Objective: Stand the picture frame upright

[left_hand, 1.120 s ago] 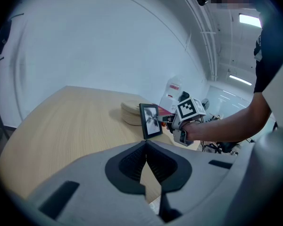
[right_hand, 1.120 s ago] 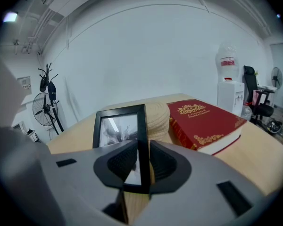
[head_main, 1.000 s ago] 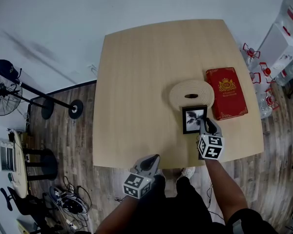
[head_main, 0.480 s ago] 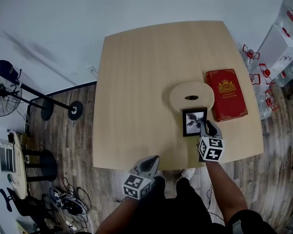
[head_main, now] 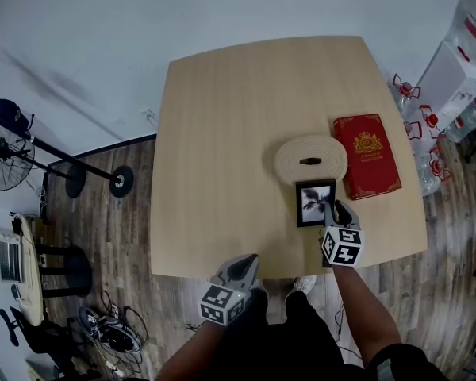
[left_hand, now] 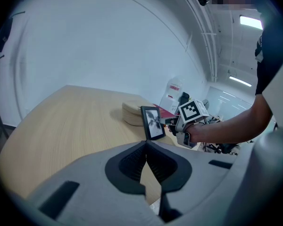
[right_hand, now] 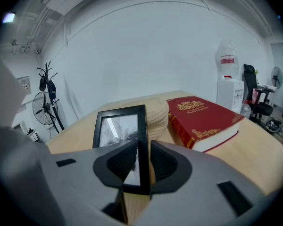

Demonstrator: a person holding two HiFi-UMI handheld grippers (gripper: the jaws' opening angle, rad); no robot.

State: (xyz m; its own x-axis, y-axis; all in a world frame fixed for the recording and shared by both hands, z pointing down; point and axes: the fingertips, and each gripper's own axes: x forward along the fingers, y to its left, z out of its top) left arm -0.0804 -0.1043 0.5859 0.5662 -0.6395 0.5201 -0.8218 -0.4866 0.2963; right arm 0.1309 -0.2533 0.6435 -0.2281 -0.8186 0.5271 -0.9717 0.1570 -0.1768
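The black picture frame [head_main: 315, 202] stands upright on the wooden table [head_main: 222, 133], just in front of a round woven coaster stack [head_main: 311, 155]. In the left gripper view the picture frame [left_hand: 152, 122] leans slightly back. My right gripper [head_main: 331, 210] reaches it from the near side, and its jaws are opening. The picture frame's [right_hand: 120, 131] right border sits between the right gripper's [right_hand: 143, 161] pads, with a thin gap on the right side. My left gripper [head_main: 243, 264] hangs off the table's near edge, shut and empty; its pads meet in the left gripper's [left_hand: 146, 161] own view.
A red book [head_main: 367, 155] lies flat right of the coasters, close to the frame. A water dispenser [head_main: 460, 62] and bottles stand beyond the table's right edge. A floor fan [head_main: 8, 157] is at the far left.
The right gripper and the frame have shifted very slightly toward the near edge. The left gripper has not moved.
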